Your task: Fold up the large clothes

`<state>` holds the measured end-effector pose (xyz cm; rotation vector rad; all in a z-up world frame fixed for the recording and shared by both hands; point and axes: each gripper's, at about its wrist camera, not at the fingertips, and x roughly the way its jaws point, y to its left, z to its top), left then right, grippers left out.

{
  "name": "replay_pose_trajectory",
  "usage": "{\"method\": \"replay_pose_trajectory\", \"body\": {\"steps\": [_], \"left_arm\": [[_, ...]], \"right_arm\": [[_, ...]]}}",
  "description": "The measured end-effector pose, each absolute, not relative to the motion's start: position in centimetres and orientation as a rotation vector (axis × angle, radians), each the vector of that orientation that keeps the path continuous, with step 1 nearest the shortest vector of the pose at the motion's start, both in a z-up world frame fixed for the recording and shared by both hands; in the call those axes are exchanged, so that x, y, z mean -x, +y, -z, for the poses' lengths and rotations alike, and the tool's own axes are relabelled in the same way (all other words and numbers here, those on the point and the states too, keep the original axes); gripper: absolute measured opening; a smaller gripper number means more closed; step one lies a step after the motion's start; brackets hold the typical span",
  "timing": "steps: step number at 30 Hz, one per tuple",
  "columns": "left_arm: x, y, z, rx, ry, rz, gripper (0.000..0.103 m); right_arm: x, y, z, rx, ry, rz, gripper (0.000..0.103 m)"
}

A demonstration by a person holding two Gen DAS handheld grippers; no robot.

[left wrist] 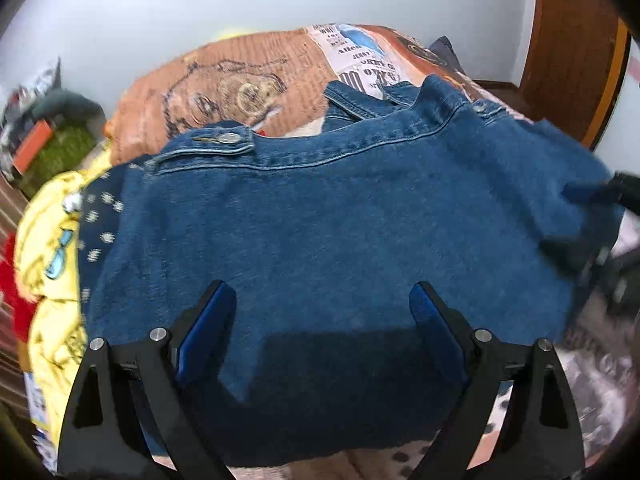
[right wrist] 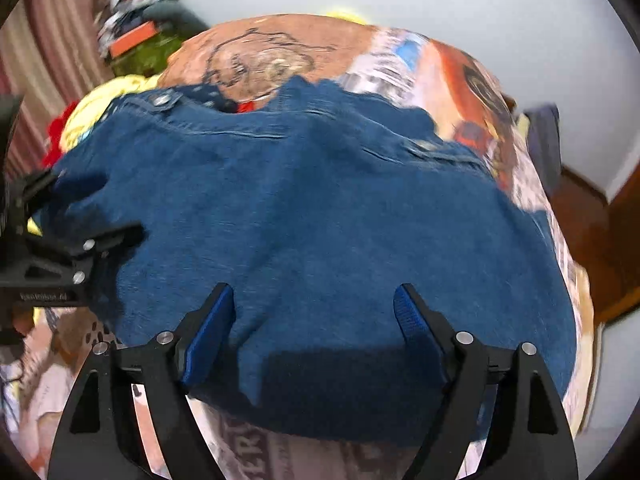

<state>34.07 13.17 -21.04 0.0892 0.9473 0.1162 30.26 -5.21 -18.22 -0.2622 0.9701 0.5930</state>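
A blue denim jacket (left wrist: 340, 216) lies spread on the bed, with its collar and a metal button (left wrist: 229, 138) toward the far side. My left gripper (left wrist: 322, 300) is open, its blue-padded fingers over the jacket's near part. My right gripper (right wrist: 314, 300) is open too, over the jacket (right wrist: 320, 208) near its front hem. The left gripper shows at the left edge of the right wrist view (right wrist: 60, 248), at the jacket's side. The right gripper shows dimly at the right edge of the left wrist view (left wrist: 624, 196).
The bed carries a printed orange and newspaper-pattern cover (left wrist: 240, 80). A yellow garment (left wrist: 52, 240) and a red one (left wrist: 12, 292) lie left of the jacket. Clutter and a green mat (left wrist: 60, 148) sit by the white wall. A wooden door (left wrist: 572, 40) stands at the right.
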Motion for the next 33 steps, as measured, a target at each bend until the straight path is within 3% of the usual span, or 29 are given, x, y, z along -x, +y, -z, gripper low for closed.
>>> {"method": "replay_pose_trajectory", "body": {"steps": [14, 22, 33], "left_arm": [[-28.9, 17.7, 20.2, -0.098, 0.878, -0.313, 0.092], [-26.0, 22.6, 20.4, 0.232, 0.903, -0.275, 0.092], [-22.8, 23.4, 23.1, 0.583, 0.931, -0.123, 0.092]], "right_arm": [[-30.1, -12.0, 17.4, 0.250, 0.919, -0.439, 0.079], [-29.8, -12.8, 17.1, 0.238, 0.932, -0.387, 0.079], [-28.8, -11.3, 16.0, 0.186, 0.935, -0.446, 0.079]]}}
